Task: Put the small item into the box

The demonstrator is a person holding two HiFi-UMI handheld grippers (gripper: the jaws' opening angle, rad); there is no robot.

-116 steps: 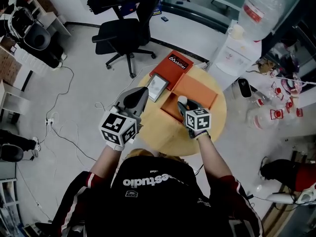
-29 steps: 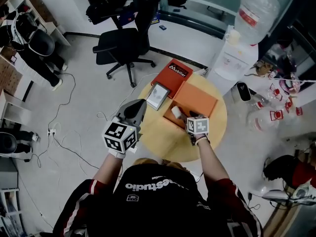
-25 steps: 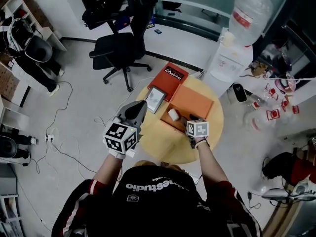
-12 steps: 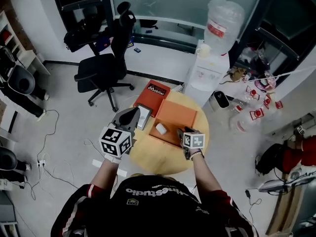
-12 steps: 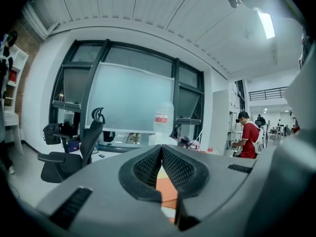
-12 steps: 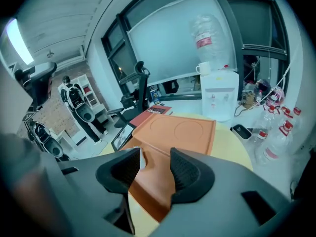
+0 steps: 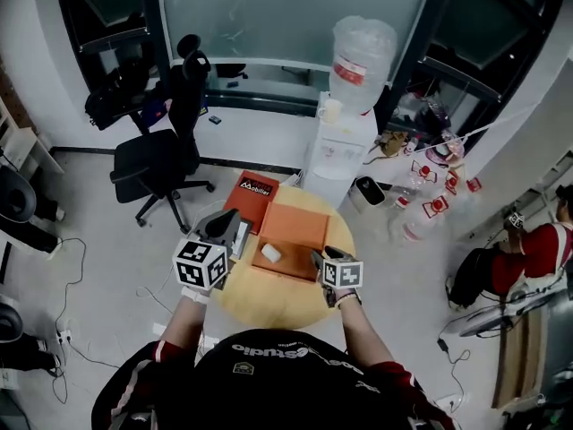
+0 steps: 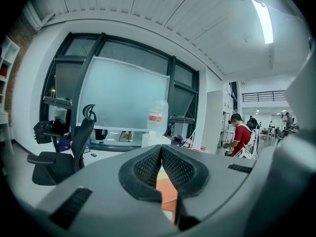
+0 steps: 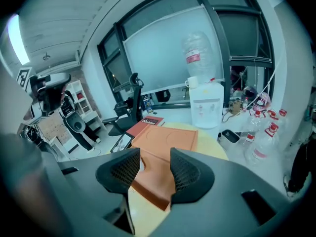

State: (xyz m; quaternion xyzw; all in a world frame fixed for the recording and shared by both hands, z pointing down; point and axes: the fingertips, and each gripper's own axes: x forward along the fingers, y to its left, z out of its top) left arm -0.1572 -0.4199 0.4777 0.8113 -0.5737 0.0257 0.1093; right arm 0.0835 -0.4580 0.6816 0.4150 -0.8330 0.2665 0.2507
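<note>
The placing step looks done: the small item (image 7: 270, 253), a pale rounded lump, lies inside the open orange box (image 7: 300, 262) at frame centre on the tabletop (image 7: 269, 298). The right hand-held gripper (image 7: 319, 258) hangs released and empty at the box's right. The left hand-held gripper (image 7: 221, 228) is clenched on nothing. The next move probably calls only for drawing clear.

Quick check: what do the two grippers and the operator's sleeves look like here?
The left gripper and right gripper both have grey moulded bodies with black, mesh-textured pads. Each carries a white cube printed with black square markers. No cables are visible. The sleeves are black with red trim.
</note>
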